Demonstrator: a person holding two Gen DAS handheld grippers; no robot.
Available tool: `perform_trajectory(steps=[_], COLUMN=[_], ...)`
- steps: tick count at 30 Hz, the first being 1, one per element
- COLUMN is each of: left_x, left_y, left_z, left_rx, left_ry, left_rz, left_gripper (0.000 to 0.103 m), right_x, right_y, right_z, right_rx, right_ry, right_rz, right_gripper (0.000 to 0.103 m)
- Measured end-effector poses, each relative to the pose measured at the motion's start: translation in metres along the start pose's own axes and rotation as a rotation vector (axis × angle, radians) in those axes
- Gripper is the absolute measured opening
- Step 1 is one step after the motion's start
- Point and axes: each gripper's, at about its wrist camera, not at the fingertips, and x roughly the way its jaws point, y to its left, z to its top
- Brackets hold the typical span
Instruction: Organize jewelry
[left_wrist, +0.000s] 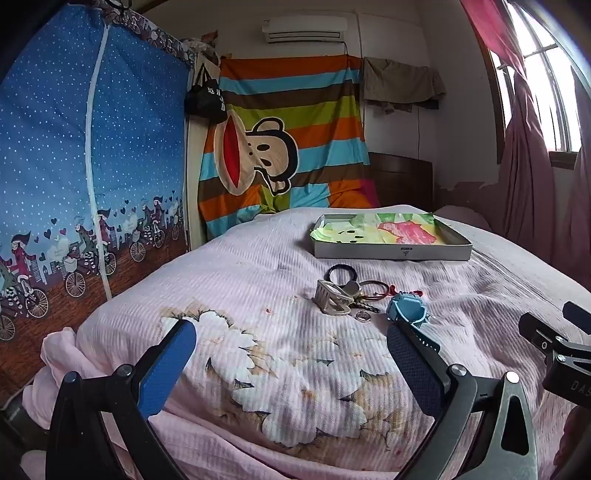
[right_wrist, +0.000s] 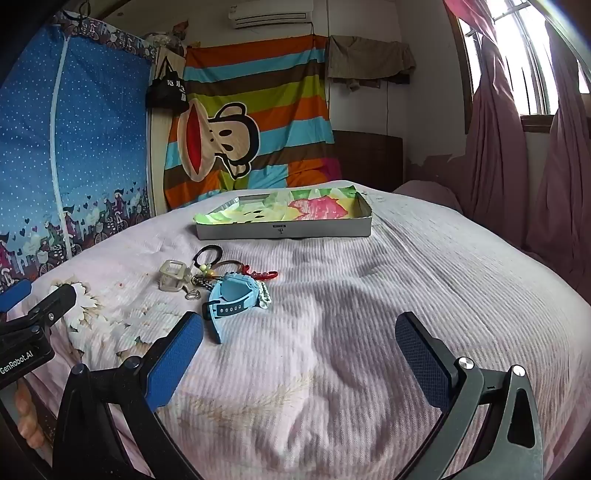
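- both grippers, left (left_wrist: 291, 365) and right (right_wrist: 299, 354), are held with jaws wide apart, nothing gripped.
- jewelry pile (right_wrist: 221, 280) is seen on the bed (right_wrist: 369, 295), short of the tray (right_wrist: 284, 229).
- the blue watch (right_wrist: 231, 299), nearest, is best taken first, squarely.

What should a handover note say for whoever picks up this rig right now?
Left tongs: open, holding nothing, low over the bedspread.
Right tongs: open, holding nothing.
Jewelry lies in one pile on the bed: blue watch, clear clip, black hair tie, brown ring, red charm, white chain.
Tray sits farther back, only its colourful liner inside.
Done: nothing moved into it.
Left: carry every piece over.
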Motion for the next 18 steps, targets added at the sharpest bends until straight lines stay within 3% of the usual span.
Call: perform_trajectory(steps=[18], left_x=[-0.0008], left_y=[0.0016], left_z=[-0.0001], left_rx=[-0.011], left_ry=[-0.009], left_rz=[-0.003], left_gripper=[0.103], right_x=[-0.0032], right_y=[-0.0035], right_z=[0.001], right_rx=[0.004], right_ry=[-0.004], right_rz=[0.001], right_gripper=[0.102])
